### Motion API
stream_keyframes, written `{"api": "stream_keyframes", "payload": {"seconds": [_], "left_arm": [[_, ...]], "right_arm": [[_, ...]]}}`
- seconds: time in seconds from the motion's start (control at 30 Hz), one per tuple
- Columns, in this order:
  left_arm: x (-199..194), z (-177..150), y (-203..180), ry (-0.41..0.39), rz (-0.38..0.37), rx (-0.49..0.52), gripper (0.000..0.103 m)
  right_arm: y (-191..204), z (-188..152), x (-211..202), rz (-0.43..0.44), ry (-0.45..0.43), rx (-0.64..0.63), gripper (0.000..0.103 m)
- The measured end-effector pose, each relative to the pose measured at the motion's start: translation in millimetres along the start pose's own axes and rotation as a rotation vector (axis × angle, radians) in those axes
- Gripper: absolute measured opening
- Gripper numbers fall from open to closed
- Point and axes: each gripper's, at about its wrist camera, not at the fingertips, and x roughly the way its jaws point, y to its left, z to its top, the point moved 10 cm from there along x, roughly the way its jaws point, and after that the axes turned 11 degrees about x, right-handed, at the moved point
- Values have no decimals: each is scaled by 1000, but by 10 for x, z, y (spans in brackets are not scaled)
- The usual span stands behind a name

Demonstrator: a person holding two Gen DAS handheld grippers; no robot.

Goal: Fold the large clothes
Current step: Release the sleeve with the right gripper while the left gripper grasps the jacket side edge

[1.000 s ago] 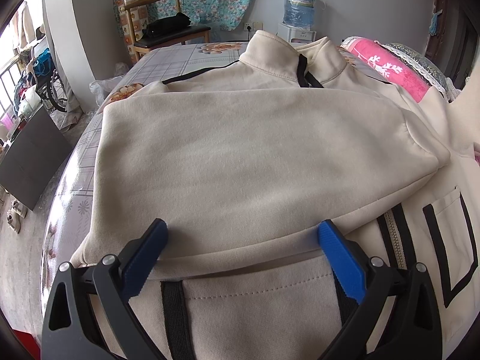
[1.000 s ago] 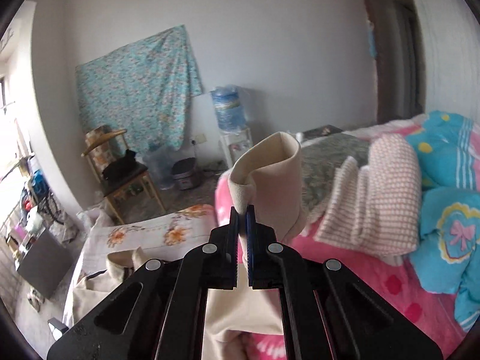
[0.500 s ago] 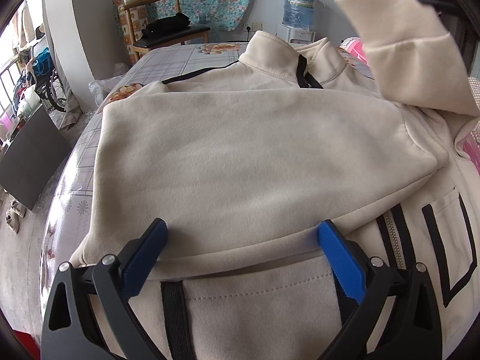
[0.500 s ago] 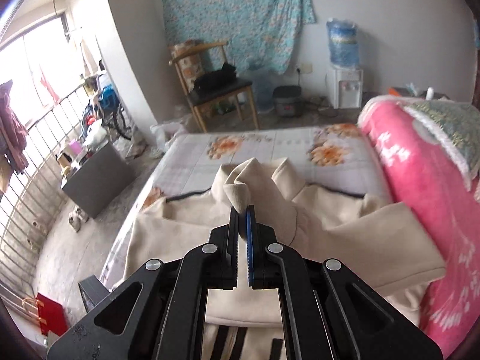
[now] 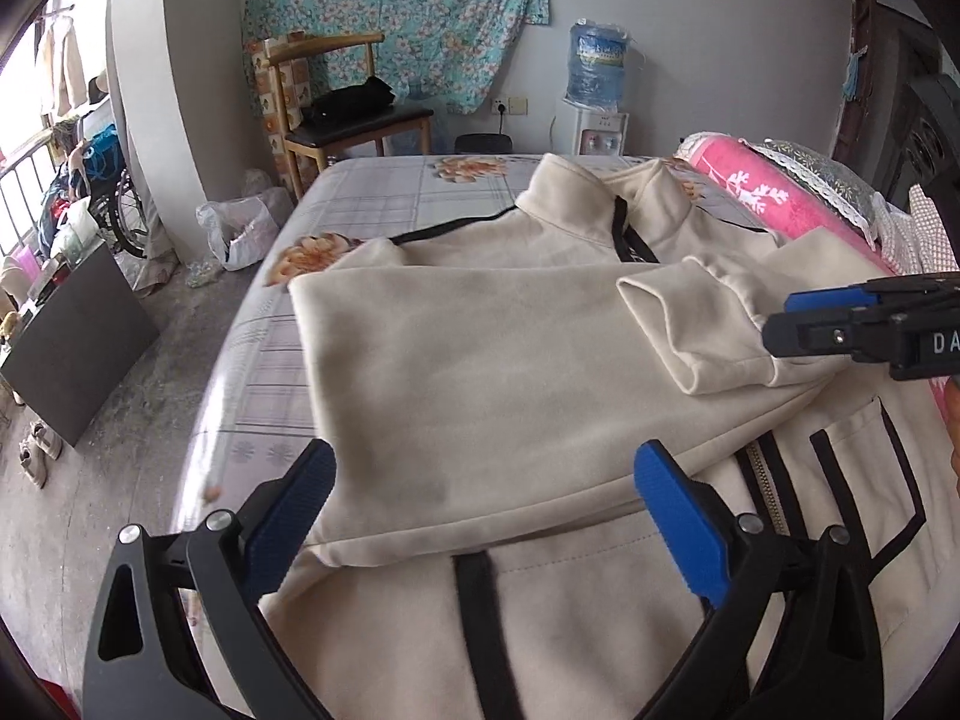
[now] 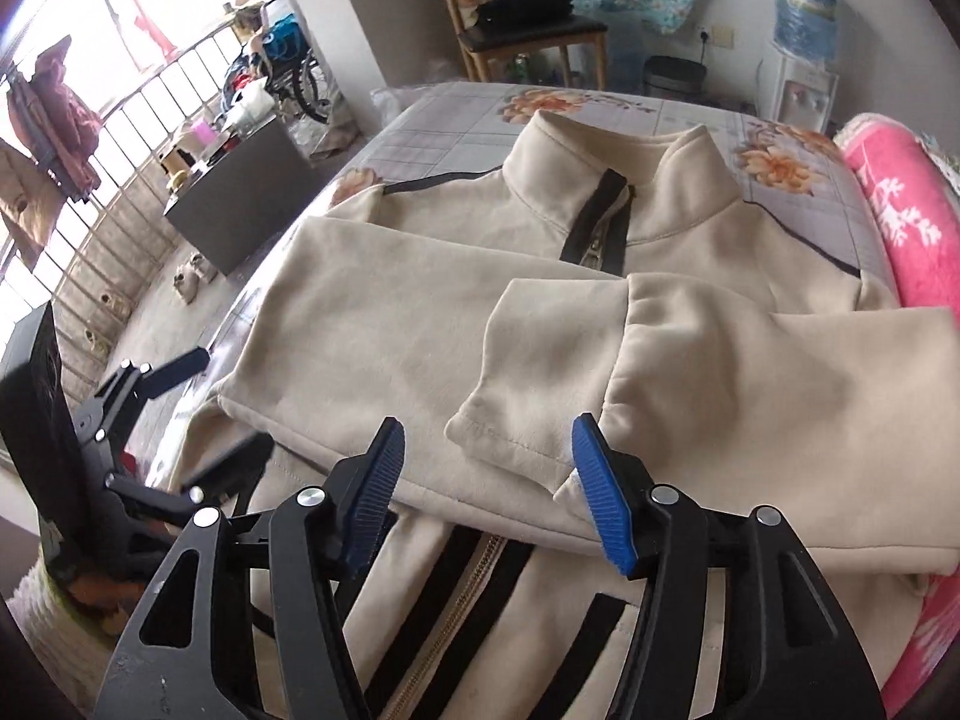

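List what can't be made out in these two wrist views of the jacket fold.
- Jacket hem: cut off by the bottom edge in both views, behind the gripper bodies.
- Left sleeve's cuff: in the right wrist view, hidden under the right sleeve.
- Right hand-held gripper: in the left wrist view, seen edge-on and cut by the right edge.
- Water dispenser labels: too small.
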Motion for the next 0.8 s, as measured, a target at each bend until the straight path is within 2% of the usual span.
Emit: {"api": "stream_keyframes", "payload": {"seconds": [0.17,0.23,0.3,0.33,0.37,0.4,0.43,0.47,0.53,0.67,0.8], "left_arm": [[37,-169,216,27,14,-21,87],[84,-259,265,46,-6,-54,80],[133,-322,276,61,-26,-75,68],[146,-356,278,65,-38,-84,65],[161,-391,281,72,-44,-90,58],[179,-419,292,80,-41,-93,53],[191,-433,299,83,-38,-95,51],[188,-456,312,83,-38,-98,47],[195,-473,332,86,-38,-103,41],[197,-520,388,89,-43,-116,32],[199,-530,409,82,-59,-135,29]], "right_arm": [[138,-72,224,-41,38,-95,60],[172,-91,346,-91,43,-133,60],[139,-87,464,-173,40,-173,60],[99,-78,500,-213,34,-183,57],[53,-69,531,-240,32,-186,42],[6,-64,551,-249,36,-176,35],[-22,-61,561,-225,43,-149,28],[-50,-50,551,-203,43,-120,17],[-73,-3,499,-185,25,-98,7],[-8,151,276,-133,-38,-39,6],[319,388,-59,-13,-118,-17,6]]}}
